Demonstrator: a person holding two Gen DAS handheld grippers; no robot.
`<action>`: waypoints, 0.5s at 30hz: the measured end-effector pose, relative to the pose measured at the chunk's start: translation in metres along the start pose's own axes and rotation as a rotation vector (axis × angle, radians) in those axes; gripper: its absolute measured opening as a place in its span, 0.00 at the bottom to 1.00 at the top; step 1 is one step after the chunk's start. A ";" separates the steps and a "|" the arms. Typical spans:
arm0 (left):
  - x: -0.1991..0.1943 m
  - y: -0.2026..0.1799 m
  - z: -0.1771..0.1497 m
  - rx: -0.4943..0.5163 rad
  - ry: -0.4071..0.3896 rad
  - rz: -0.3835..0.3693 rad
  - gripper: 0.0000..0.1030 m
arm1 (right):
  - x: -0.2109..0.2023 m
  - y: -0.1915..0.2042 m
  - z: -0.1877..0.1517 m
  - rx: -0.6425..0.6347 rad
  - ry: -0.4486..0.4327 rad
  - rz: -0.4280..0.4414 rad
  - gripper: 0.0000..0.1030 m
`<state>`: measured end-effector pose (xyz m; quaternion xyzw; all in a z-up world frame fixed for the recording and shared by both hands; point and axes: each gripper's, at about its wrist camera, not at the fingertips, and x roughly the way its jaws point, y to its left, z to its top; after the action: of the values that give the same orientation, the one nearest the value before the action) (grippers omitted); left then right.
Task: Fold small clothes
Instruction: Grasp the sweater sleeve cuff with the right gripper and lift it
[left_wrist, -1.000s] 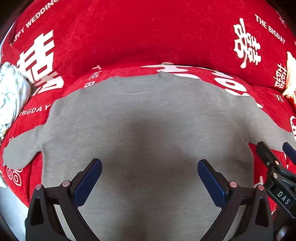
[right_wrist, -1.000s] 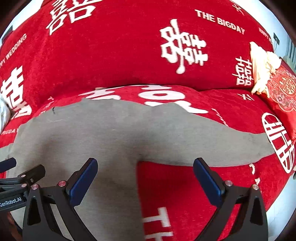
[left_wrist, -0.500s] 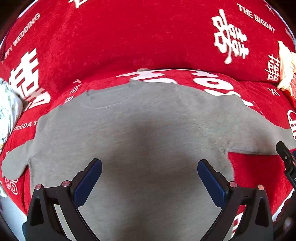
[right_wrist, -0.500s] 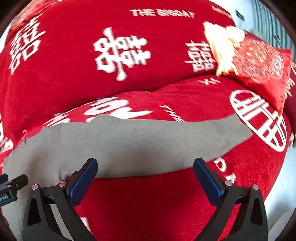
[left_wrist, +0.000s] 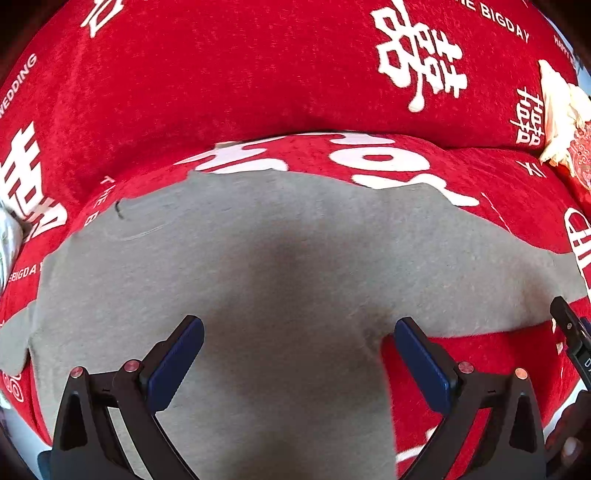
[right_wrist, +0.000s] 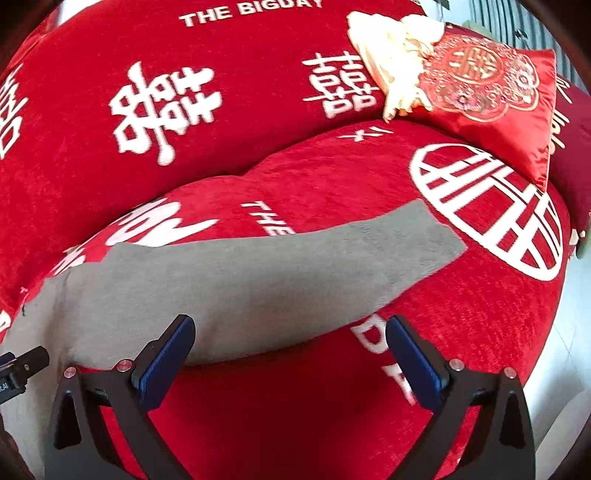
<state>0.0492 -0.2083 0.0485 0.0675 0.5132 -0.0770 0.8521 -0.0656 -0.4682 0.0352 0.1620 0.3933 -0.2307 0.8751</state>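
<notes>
Red sofa cover (right_wrist: 258, 184), printed with white double-happiness characters and "THE BIGDAY", spread across whole frame. Red embroidered cushion (right_wrist: 491, 85) propped at upper right. Cream fringed fabric (right_wrist: 391, 48) lodged just left of cushion, touching it.

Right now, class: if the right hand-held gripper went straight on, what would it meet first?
Probably the grey top's outstretched sleeve, lying flat on the red sofa cover; the open right hand-held gripper points at it, though depth is unclear.

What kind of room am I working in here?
Likely a home living room: a sofa under a red wedding-print cover, an embroidered red cushion at its end, and a gray sweater spread on the seat.
</notes>
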 end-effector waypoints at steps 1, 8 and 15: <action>0.002 -0.003 0.001 0.002 0.002 -0.001 1.00 | 0.001 -0.004 0.001 0.002 0.002 -0.003 1.00; 0.012 -0.016 0.013 0.028 0.008 0.013 1.00 | 0.016 -0.043 0.012 0.055 0.017 -0.040 0.95; 0.029 -0.002 0.017 -0.025 0.033 0.013 1.00 | 0.039 -0.085 0.029 0.145 0.027 -0.044 0.90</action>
<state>0.0770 -0.2154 0.0308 0.0614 0.5277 -0.0638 0.8448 -0.0706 -0.5642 0.0151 0.2197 0.3909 -0.2754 0.8503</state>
